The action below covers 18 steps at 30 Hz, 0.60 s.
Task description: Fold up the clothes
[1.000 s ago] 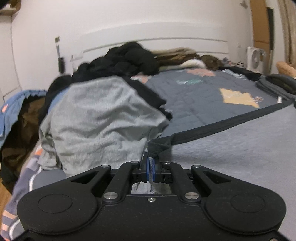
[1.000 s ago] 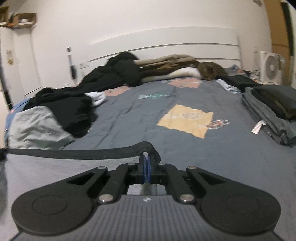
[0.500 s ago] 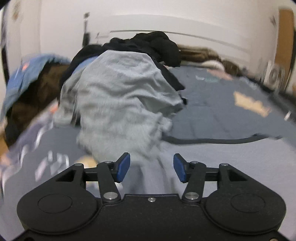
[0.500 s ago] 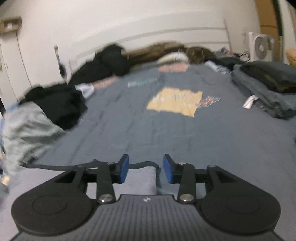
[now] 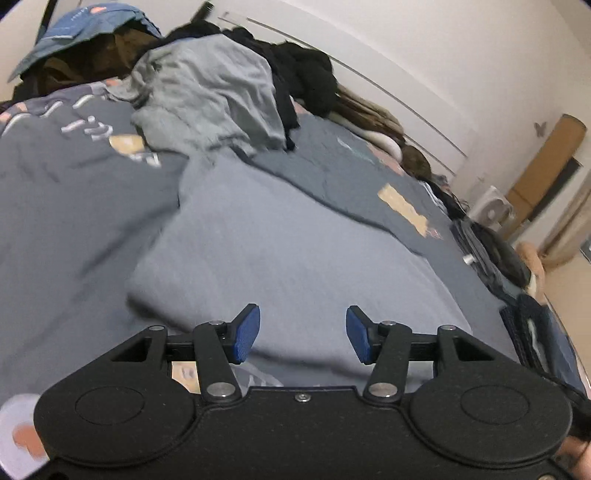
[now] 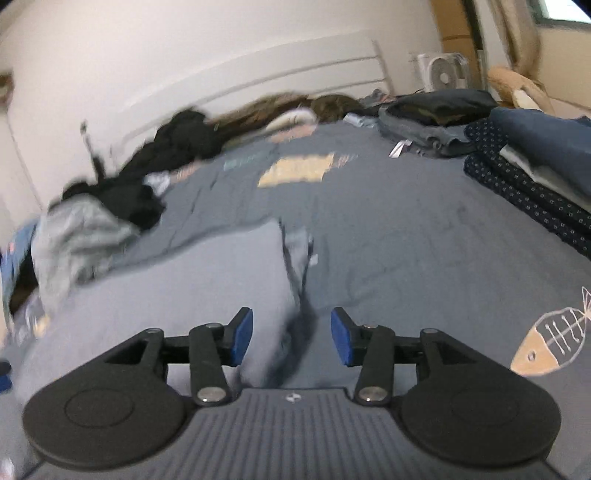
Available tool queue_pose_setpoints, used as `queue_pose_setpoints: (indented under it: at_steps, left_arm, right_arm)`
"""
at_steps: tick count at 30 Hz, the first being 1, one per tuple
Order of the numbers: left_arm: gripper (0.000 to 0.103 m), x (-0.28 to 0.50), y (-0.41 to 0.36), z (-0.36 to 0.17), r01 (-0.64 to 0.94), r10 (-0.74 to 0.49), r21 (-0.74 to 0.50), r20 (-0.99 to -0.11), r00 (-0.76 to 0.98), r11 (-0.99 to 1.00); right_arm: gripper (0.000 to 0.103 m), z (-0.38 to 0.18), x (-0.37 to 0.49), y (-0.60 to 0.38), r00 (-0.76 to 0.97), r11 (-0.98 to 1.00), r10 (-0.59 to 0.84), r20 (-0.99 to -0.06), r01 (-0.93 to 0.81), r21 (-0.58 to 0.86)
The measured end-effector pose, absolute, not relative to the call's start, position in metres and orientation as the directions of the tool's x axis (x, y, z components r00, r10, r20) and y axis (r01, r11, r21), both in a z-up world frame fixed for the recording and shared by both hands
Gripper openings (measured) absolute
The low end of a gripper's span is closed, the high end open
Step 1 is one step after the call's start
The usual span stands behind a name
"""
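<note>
A grey garment (image 5: 295, 251) lies flat on the blue-grey bed cover (image 5: 55, 221), with its left edge folded over. My left gripper (image 5: 303, 334) hovers over its near part, open, with nothing pinched between the blue pads (image 5: 245, 334). In the right wrist view the same garment (image 6: 184, 295) fills the lower left. Its dark-trimmed right edge (image 6: 295, 288) runs down under my right gripper (image 6: 291, 341). That gripper's jaws are opening, and the cloth lies below them without touching the pads (image 6: 341, 341).
A heap of unfolded clothes sits at the left: a light grey piece (image 5: 207, 85), black ones (image 5: 306, 74) and a blue one (image 5: 85, 26). Folded stacks (image 6: 535, 166) line the bed's right side, with a dark pile (image 6: 436, 110) behind. A white fan (image 6: 443, 74) stands by the headboard.
Both grippers were shut on the garment's dark-trimmed edge, then let go and opened. Both have swung back over the garment, which now lies on the bed.
</note>
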<state>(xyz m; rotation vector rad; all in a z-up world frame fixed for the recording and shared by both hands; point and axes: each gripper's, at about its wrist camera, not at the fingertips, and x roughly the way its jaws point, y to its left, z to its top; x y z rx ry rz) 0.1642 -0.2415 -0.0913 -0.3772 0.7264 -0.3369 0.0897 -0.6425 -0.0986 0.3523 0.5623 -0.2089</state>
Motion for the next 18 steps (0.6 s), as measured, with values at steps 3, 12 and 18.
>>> queue_pose_setpoints:
  at_steps: [3,12,18]
  left_arm:
    - [0.051,0.158,-0.249,-0.096,0.218,-0.422,-0.383,-0.605,0.675,0.898]
    - [0.052,0.159,-0.273,-0.101,0.336,-0.469,-0.327,-0.586,0.661,0.883]
    - [0.052,0.160,-0.288,-0.113,0.367,-0.475,-0.303,-0.612,0.633,0.880]
  right_arm:
    - [0.046,-0.108,0.090,-0.634,0.829,0.957,-0.024,-0.559,0.181,0.228]
    - [0.046,-0.126,0.111,-0.615,0.776,1.000,0.016,-0.631,-0.015,0.006]
    - [0.046,-0.140,0.114,-0.615,0.774,0.996,0.016,-0.633,-0.070,-0.061]
